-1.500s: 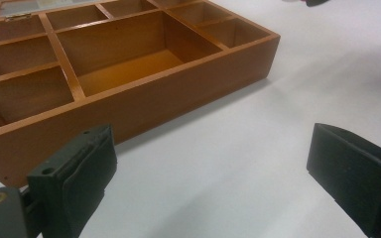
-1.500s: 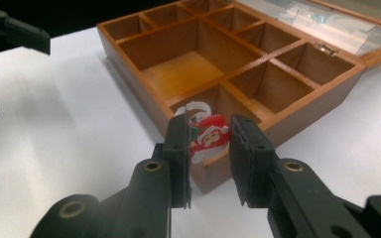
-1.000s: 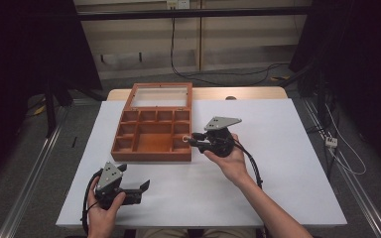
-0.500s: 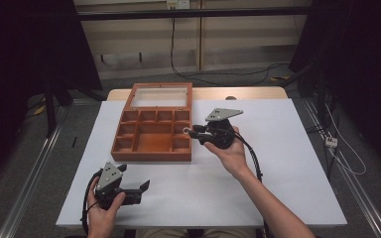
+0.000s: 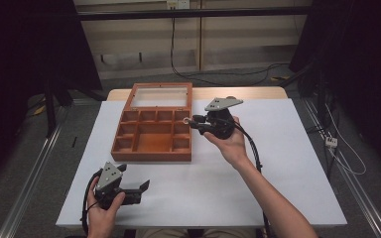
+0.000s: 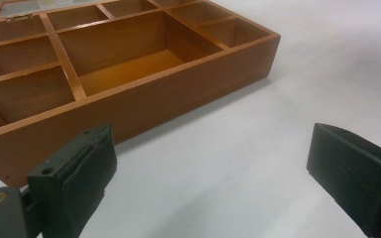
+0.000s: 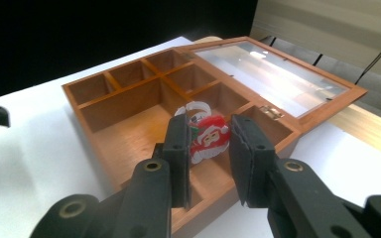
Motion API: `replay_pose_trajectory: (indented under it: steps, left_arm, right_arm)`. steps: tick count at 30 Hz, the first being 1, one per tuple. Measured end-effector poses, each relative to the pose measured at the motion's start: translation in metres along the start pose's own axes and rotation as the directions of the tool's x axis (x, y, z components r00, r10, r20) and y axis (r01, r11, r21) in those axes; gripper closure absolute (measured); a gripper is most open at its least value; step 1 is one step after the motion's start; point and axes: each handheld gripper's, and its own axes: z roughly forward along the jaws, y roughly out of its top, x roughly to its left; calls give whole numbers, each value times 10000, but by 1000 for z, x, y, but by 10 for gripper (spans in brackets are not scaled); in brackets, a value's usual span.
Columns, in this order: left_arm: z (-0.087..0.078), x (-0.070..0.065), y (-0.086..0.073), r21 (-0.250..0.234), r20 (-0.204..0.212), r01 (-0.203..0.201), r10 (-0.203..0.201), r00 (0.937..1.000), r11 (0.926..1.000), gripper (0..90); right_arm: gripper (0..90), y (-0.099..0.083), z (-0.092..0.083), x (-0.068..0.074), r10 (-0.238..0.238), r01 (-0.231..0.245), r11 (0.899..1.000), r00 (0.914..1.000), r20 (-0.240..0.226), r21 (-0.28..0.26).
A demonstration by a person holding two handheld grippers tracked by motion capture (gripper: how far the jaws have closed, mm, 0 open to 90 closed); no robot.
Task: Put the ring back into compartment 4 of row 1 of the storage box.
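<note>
1. Santa ring (image 7: 208,140): red-and-white figure on a clear band, pinched between the jaws of the right gripper (image 7: 207,153), above the right-hand compartments of the wooden box (image 5: 151,153).
2. Wooden box: open, glass lid (image 5: 159,96) laid back, on the white table (image 5: 278,163).
3. Left gripper (image 5: 141,187): jaws wide apart, holding nothing, near the box's front wall.

White table (image 5: 297,163) under it all — light wood strip (image 5: 243,92) at far edge. Black cables (image 5: 198,77) snake over grey floor behind; white power strip (image 5: 331,142) at rt, metal rail (image 5: 30,173) at lt.
</note>
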Motion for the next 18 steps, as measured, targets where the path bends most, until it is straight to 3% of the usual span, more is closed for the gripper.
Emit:
replay_pose_trajectory:
  steps: [6, 18]
  left_arm:
    - [0, 2, 0, 2, -59, 39, -39, 10000, 10000, 50]
    - [-1, 2, 0, 3, -50, 30, -30, 10000, 10000, 50]
  right_arm:
    - [712, 4, 6, -10, 82, -83, 10000, 9997, 223, 18]
    - [712, 25, 13, -15, -207, 205, 9998, 9985, 506, 51]
